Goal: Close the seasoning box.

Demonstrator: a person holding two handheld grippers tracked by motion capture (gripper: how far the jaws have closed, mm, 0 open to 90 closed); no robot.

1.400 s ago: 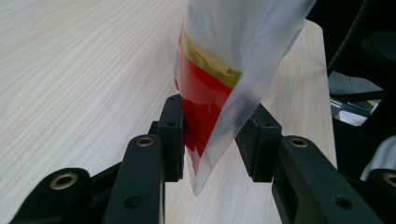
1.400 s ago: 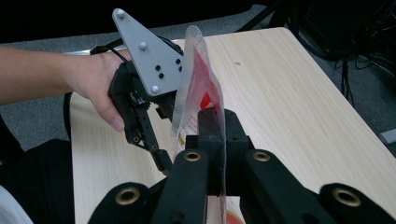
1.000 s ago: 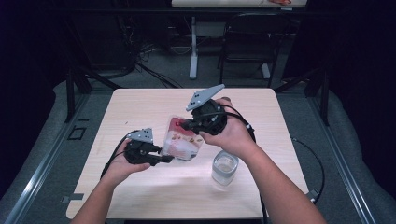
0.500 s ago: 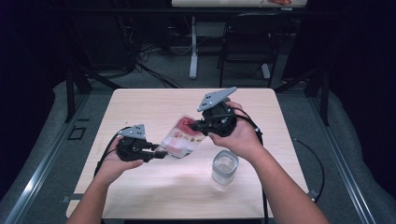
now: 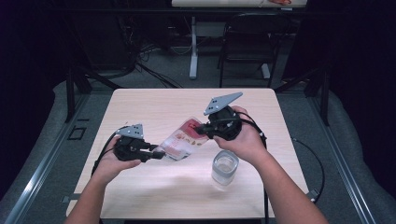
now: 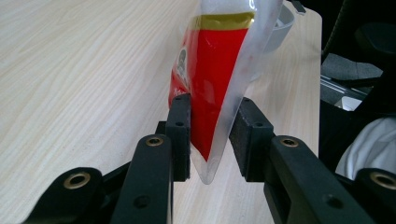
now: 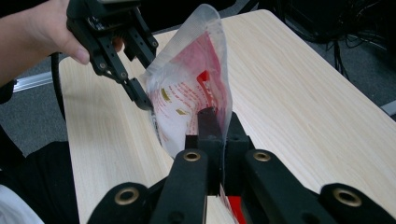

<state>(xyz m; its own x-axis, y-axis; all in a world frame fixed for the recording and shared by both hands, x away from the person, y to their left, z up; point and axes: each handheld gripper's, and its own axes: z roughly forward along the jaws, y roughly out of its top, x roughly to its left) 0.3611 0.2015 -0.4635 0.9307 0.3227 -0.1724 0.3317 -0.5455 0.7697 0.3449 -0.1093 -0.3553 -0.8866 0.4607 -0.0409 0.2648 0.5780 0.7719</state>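
A red and white plastic pouch (image 5: 181, 140) hangs above the table between both grippers. My right gripper (image 5: 201, 130) is shut on its upper end; in the right gripper view the jaws (image 7: 217, 126) pinch the pouch (image 7: 187, 88) edge flat. My left gripper (image 5: 157, 154) holds the lower corner. In the left gripper view that corner of the pouch (image 6: 215, 70) sits between the two pads (image 6: 180, 135), which have just been closing and touch it on both sides. The left gripper (image 7: 140, 100) also appears in the right gripper view, at the pouch's far edge.
A clear glass (image 5: 225, 167) with water stands on the light wooden table (image 5: 154, 107), just below my right hand. Its rim (image 6: 284, 21) peeks out behind the pouch. A chair and cables lie on the floor beyond the table.
My right gripper has shifted to the right and slightly down with the pouch, stretching it out toward the left gripper. The left hand has barely moved.
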